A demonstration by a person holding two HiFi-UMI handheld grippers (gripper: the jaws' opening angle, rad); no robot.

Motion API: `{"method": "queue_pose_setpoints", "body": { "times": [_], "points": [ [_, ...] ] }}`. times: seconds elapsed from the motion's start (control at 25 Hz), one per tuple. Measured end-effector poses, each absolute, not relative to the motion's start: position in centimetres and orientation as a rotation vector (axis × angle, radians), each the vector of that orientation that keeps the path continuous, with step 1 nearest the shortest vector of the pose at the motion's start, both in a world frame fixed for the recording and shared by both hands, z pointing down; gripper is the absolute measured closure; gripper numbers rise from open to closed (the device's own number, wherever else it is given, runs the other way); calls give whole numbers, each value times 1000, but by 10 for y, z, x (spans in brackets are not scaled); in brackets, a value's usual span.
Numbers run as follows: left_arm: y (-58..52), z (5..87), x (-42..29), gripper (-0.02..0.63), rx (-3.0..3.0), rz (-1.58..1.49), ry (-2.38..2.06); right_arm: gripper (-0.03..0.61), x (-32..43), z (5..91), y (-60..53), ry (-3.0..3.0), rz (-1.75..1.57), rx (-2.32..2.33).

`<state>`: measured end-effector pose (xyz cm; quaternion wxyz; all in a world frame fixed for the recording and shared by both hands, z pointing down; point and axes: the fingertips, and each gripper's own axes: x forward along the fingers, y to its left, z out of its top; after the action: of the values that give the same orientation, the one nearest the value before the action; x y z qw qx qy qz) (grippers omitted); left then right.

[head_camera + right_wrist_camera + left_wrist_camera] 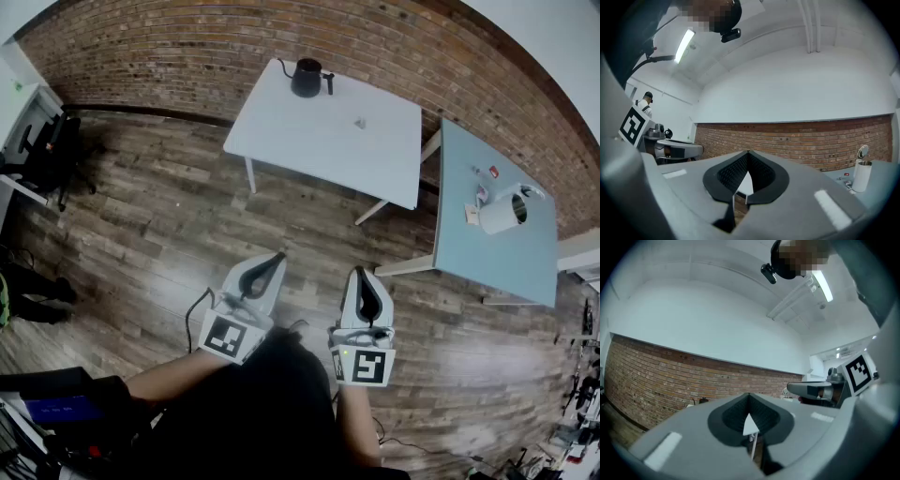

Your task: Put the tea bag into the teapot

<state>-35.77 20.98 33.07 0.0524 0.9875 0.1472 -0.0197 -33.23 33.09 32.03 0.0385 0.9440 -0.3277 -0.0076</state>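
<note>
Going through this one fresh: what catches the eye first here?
The left gripper and right gripper, both shut and empty, are held level over the wooden floor, well short of either table. Ahead, a black teapot stands at the far edge of the white table, a small pale item, perhaps the tea bag, lying apart from it. A white cylinder lies on the grey-blue table at right.
</note>
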Motion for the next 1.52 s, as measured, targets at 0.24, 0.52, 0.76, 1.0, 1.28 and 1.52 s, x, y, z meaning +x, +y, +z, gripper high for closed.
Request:
{"method": "queue_pose_setpoints", "body": {
  "times": [0.24,0.52,0.76,1.0,1.28,1.52],
  "points": [
    [210,329,-358,615,2997,-57,433,578,-337,321,327,-1057,-7,2956],
    [216,326,-362,615,3006,-86,444,577,-342,324,334,-996,13,2955],
    [227,331,-363,615,3006,-83,439,578,-344,325,346,-970,6,2936],
    [240,328,-356,615,3002,-100,422,577,-337,324,361,-959,-9,2929],
    [247,335,-346,615,3050,-72,356,577,-320,332,373,-984,-2,2906],
    [259,330,-340,615,3079,-52,298,577,-307,328,385,-1031,-62,2856]
  ]
}}
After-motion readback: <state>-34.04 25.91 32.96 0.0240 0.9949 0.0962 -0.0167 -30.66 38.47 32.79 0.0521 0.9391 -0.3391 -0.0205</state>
